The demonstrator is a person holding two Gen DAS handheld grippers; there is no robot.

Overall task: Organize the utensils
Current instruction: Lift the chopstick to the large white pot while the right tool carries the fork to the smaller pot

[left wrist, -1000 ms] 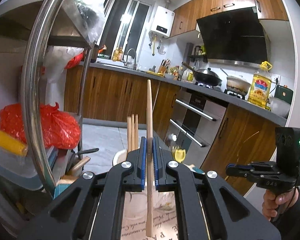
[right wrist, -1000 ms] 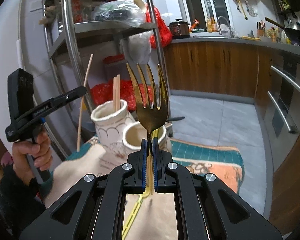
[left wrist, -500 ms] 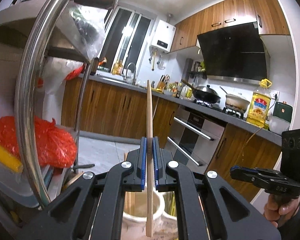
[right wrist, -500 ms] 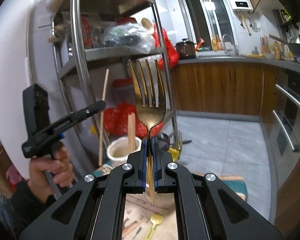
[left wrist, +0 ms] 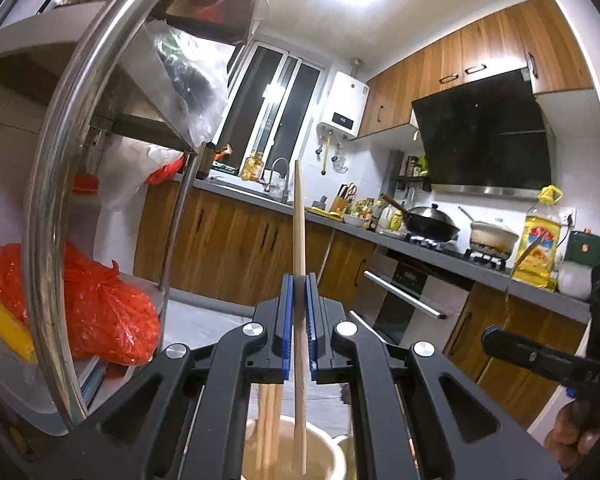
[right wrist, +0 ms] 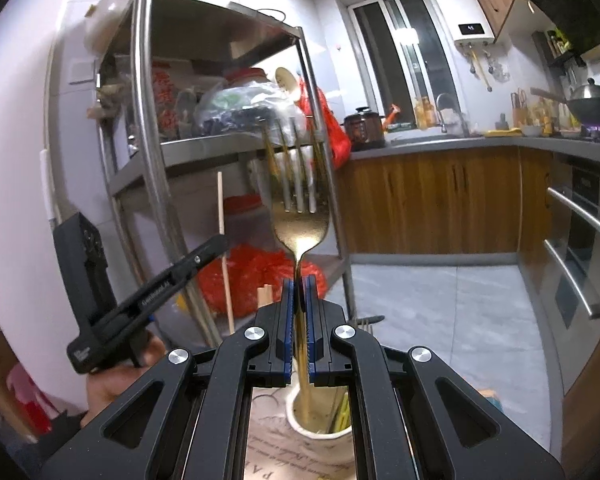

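My left gripper (left wrist: 299, 280) is shut on a wooden chopstick (left wrist: 299, 216) held upright. Its lower end hangs inside a white ceramic holder (left wrist: 324, 454) that holds several chopsticks (left wrist: 268, 420). My right gripper (right wrist: 299, 280) is shut on a gold fork (right wrist: 298, 216), tines up. The fork's handle reaches down into a second white holder (right wrist: 320, 432) with other utensils in it. The left gripper (right wrist: 216, 246) with its chopstick (right wrist: 221, 208) shows at left in the right wrist view. The right gripper (left wrist: 496, 340) shows at right in the left wrist view.
A steel shelf rack (right wrist: 148, 152) with bags and a red plastic bag (left wrist: 100, 304) stands close on the left. Wooden kitchen cabinets (right wrist: 432, 200), an oven (left wrist: 404, 300) and a stove with pots lie beyond. A printed cloth (right wrist: 268, 420) covers the table under the holders.
Both grippers rose and tilted upright. The chopstick's lower end now hangs in the chopstick holder and the fork's handle now dips into the second holder.
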